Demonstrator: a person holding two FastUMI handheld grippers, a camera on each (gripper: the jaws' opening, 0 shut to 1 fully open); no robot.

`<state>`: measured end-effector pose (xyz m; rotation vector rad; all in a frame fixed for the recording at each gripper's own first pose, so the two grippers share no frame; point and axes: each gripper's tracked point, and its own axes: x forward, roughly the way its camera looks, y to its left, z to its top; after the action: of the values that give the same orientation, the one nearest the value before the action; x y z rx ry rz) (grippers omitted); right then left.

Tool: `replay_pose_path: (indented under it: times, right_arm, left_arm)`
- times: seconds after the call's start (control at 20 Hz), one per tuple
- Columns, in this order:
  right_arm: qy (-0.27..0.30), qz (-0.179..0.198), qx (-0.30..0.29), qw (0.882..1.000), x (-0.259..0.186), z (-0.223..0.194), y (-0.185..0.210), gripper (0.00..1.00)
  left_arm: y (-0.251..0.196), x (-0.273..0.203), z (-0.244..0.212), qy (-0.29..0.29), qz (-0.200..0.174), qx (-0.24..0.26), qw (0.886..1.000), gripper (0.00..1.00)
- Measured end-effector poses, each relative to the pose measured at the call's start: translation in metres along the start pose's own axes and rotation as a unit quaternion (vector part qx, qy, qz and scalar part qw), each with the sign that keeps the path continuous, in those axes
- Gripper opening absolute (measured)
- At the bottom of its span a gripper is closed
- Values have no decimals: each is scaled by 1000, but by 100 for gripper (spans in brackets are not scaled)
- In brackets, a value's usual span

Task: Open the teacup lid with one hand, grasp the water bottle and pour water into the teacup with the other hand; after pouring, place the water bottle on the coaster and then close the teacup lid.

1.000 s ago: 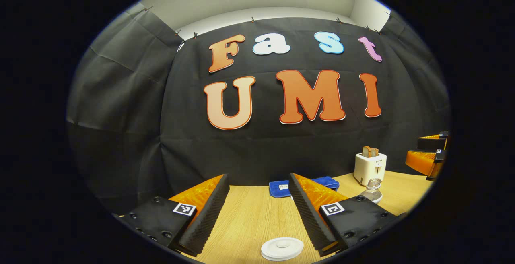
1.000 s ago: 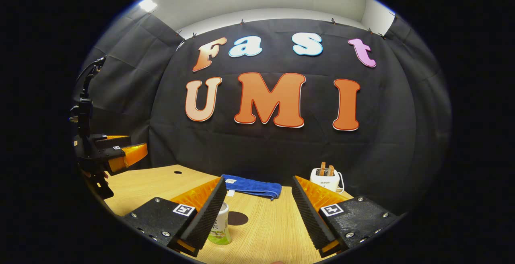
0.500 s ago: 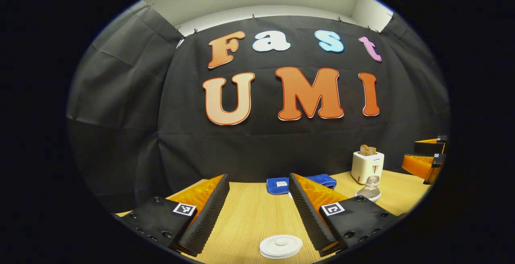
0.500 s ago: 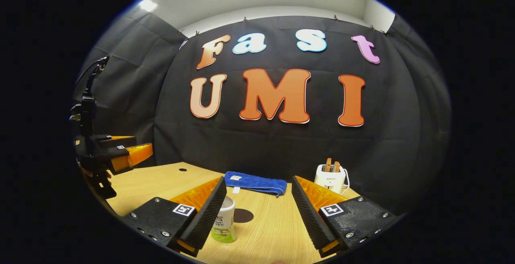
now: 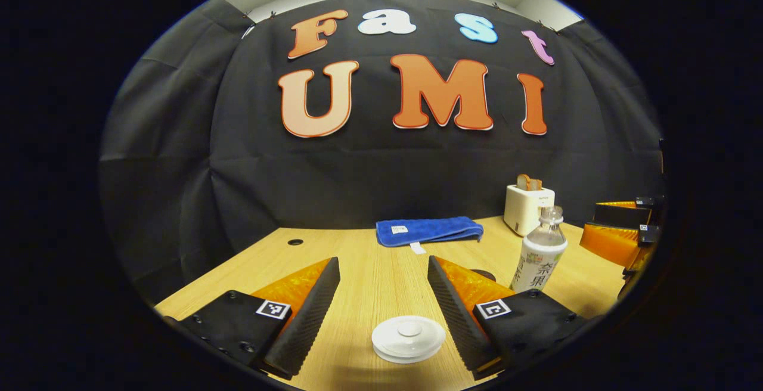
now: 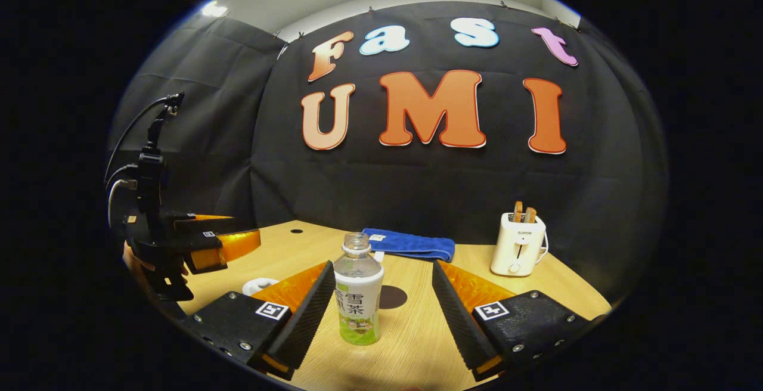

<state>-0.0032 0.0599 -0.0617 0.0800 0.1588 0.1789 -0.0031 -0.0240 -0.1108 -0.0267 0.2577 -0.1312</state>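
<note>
The teacup lid [image 5: 408, 338], a white disc with a small knob, sits low on the wooden table [image 5: 369, 260] between the spread fingers of the left hand-held gripper [image 5: 383, 313], touching neither; the cup under it cannot be made out. In the right gripper view the same lid [image 6: 260, 285] lies on the table below that left hand-held gripper [image 6: 229, 245], which a hand grips from behind.

The water bottle [image 6: 357, 297], clear with a white and green label and no cap, stands upright on the table between the wide-open fingers of the right hand-held gripper [image 6: 381, 313], nearer the left finger, with no visible contact. Just behind it lies the dark round coaster [image 6: 392, 297]. In the left gripper view the bottle [image 5: 539, 251] stands to the right, with the right hand-held gripper [image 5: 617, 239] beyond it.

Farther back, a folded blue cloth [image 6: 408, 244] lies by the wall, and a white toaster [image 6: 517, 245] holding bread slices stands to its right.
</note>
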Motion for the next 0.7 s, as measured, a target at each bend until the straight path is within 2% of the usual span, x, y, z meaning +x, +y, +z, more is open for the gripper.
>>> replay_pose_path:
  times: [0.25, 0.4, 0.55, 0.6, 0.7]
  right_arm:
    - [24, 9, -12, 1000, 6, -21, 6, 98]
    - [33, 15, -16, 999, 8, -28, 10, 98]
    - [39, 17, -16, 999, 9, -35, 10, 98]
    - [41, 18, -15, 999, 10, -37, 9, 98]
    - [45, 18, -13, 999, 12, -40, 7, 98]
  left_arm:
    - [-15, 8, -38, 43, -33, 4, 999, 98]
    - [-20, 15, -59, 68, -42, 9, 997, 91]
    - [-22, 17, -80, 90, -46, 18, 995, 88]
    - [-21, 18, -85, 100, -45, 21, 994, 83]
    - [-23, 20, -90, 109, -45, 22, 993, 79]
